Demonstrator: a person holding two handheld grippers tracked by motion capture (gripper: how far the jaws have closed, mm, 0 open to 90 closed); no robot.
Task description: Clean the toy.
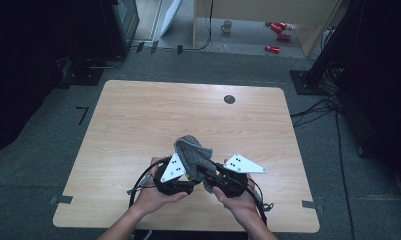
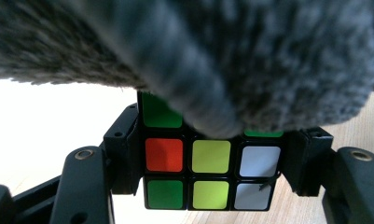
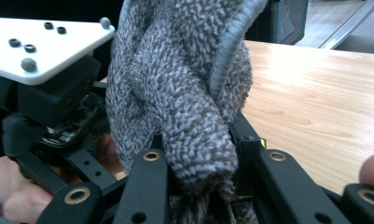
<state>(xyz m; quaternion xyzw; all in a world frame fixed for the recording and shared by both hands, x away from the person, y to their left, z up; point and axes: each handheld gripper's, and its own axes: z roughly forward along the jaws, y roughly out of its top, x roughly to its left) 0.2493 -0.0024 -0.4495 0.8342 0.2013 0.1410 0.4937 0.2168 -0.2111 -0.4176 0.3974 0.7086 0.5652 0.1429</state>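
- Left gripper view: the left gripper [image 2: 208, 186] has its fingers [image 2: 124, 154] pressed on both sides of a puzzle cube [image 2: 210, 175], pinching it; a grey cloth [image 2: 250, 60] drapes over the cube's top rows.
- Right gripper view: the right gripper [image 3: 201, 172] has its fingers [image 3: 145, 186] closed tight on a bunched fold of the cloth [image 3: 184, 93], which rises between them.
- High view: both grippers meet near the front edge of the counter [image 1: 138, 120], left gripper [image 1: 180, 175] and right gripper [image 1: 213, 175] just beside each other, with the cloth [image 1: 193, 152] heaped over them.
- Behind the cloth the counter lies bare up to a dark round spot [image 1: 229, 99] near the far edge; wide room also to both sides.
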